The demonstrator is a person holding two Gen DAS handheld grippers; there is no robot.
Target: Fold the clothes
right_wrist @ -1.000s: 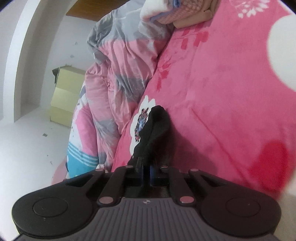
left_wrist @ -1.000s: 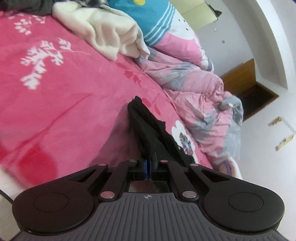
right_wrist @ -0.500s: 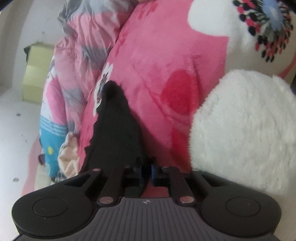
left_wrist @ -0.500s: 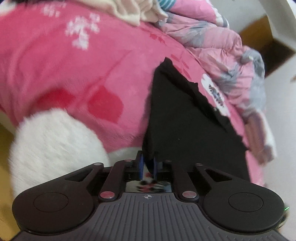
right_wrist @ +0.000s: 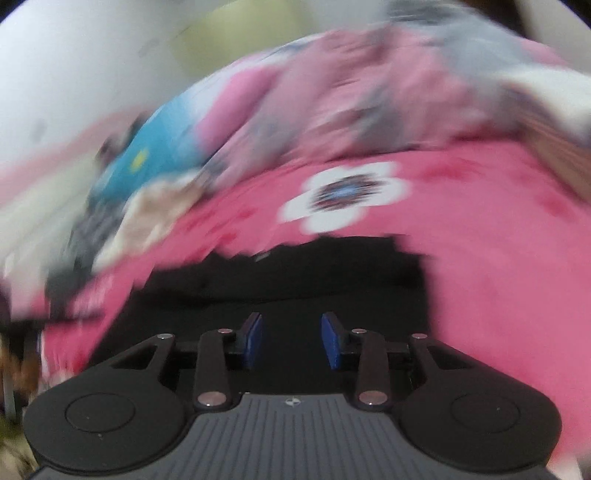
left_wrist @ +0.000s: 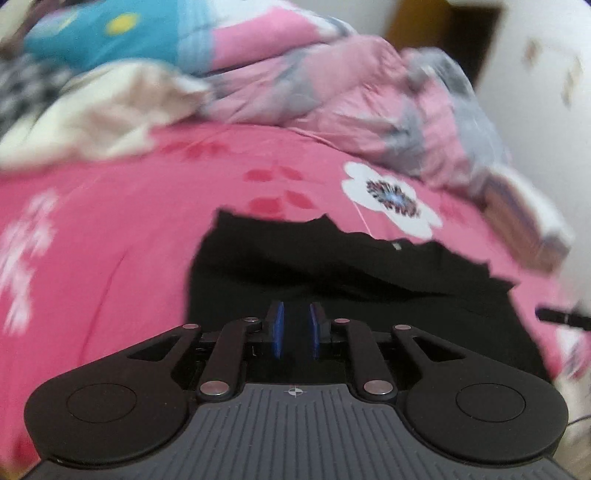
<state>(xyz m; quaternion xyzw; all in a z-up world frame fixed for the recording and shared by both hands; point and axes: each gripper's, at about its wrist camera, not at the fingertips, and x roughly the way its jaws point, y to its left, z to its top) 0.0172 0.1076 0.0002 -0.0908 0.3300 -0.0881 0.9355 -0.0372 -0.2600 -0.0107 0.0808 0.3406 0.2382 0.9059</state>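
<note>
A black garment (left_wrist: 332,266) lies spread flat on the pink flowered blanket (left_wrist: 129,206), with a jagged far edge. My left gripper (left_wrist: 295,314) hovers over its near part. The blue pads stand a narrow gap apart and are opening, and no cloth looks pinched between them. In the right wrist view the same black garment (right_wrist: 295,273) fills the lower middle. My right gripper (right_wrist: 291,325) is above it with its jaws wider and still opening, and only the flat cloth shows behind the gap. Both views are blurred by motion.
A cream garment (left_wrist: 110,110) is bunched at the back left of the bed. A pink and grey quilt (left_wrist: 351,85) is piled along the far side, with a blue cushion (left_wrist: 110,33) behind. A white flower print (right_wrist: 347,199) lies just past the garment.
Both grippers were shut on the hanging black cloth. They have rolled level and drawn back, their jaws have parted, and the garment now lies spread flat on the blanket.
</note>
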